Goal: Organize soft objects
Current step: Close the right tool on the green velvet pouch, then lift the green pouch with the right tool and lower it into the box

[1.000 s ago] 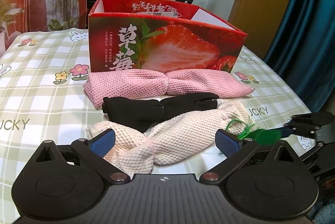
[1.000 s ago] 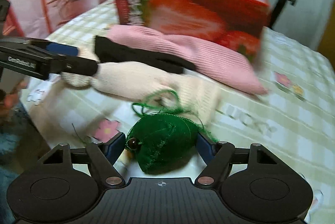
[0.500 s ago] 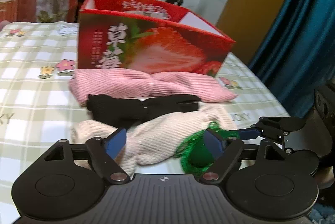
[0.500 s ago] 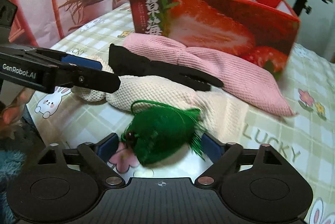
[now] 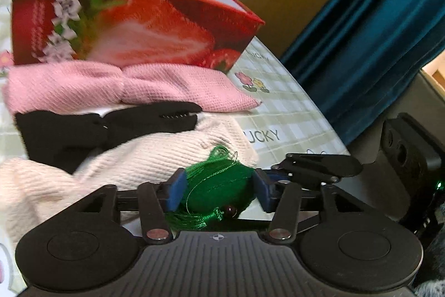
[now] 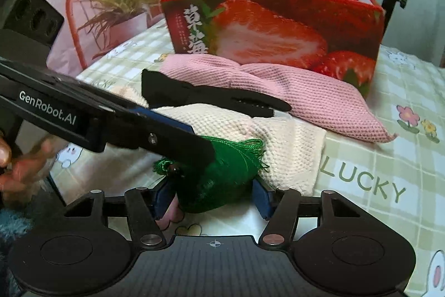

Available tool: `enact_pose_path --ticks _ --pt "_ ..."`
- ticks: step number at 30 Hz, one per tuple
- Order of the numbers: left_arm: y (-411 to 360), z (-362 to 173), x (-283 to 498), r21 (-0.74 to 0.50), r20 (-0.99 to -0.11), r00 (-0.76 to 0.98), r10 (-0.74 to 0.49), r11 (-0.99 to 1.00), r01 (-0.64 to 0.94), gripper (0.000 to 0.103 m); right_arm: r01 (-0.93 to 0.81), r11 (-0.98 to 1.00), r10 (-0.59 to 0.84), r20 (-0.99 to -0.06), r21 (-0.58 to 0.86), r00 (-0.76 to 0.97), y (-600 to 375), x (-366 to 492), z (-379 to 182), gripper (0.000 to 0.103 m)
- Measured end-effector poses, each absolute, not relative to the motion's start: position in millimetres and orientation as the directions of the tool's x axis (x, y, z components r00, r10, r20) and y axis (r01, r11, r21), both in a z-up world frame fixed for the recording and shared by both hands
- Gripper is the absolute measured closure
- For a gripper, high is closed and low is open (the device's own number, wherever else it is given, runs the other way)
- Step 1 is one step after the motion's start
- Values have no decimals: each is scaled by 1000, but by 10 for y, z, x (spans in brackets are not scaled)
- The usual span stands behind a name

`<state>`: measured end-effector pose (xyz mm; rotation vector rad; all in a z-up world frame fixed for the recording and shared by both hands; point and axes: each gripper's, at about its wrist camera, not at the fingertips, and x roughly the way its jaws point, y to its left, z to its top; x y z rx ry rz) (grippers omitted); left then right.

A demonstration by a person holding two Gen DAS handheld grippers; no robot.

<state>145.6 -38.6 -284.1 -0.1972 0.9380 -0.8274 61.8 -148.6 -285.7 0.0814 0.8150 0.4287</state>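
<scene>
Both grippers meet on 1 item: a small green fabric pouch with a tassel and a dark bead (image 5: 219,186), lying on the checked "LUCKY" tablecloth (image 6: 375,172) at the near edge of the pile. The left gripper (image 5: 218,192) has just been closing, and its blue pads sit against both sides of the pouch. The right gripper (image 6: 211,195) has also just been closing and brackets the same pouch; its right pad touches, but its left pad is partly hidden, so I cannot tell whether it clamps.

The red strawberry-print cardboard box (image 6: 278,27) stands open behind. Nothing soft is visibly inside it. 3 further items lie in front of it: a pink knitted cloth (image 5: 125,85), a black glove (image 5: 91,127) and a cream knitted cloth (image 5: 144,158).

Judgement: the task is at an early stage, with 4 items outstanding.
</scene>
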Motion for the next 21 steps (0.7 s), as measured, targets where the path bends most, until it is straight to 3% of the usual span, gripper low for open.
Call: enact_pose_path --ticks 6,21 --pt "-403 -2859 1473 -515 -598 322 -734 659 548 47 -314 918 394 -666 243 634 -1493 609 -2816 49" --pt "-342 -2058 1521 -477 -434 450 -781 623 621 47 -337 932 360 -466 134 808 -1577 625 -2179 49"
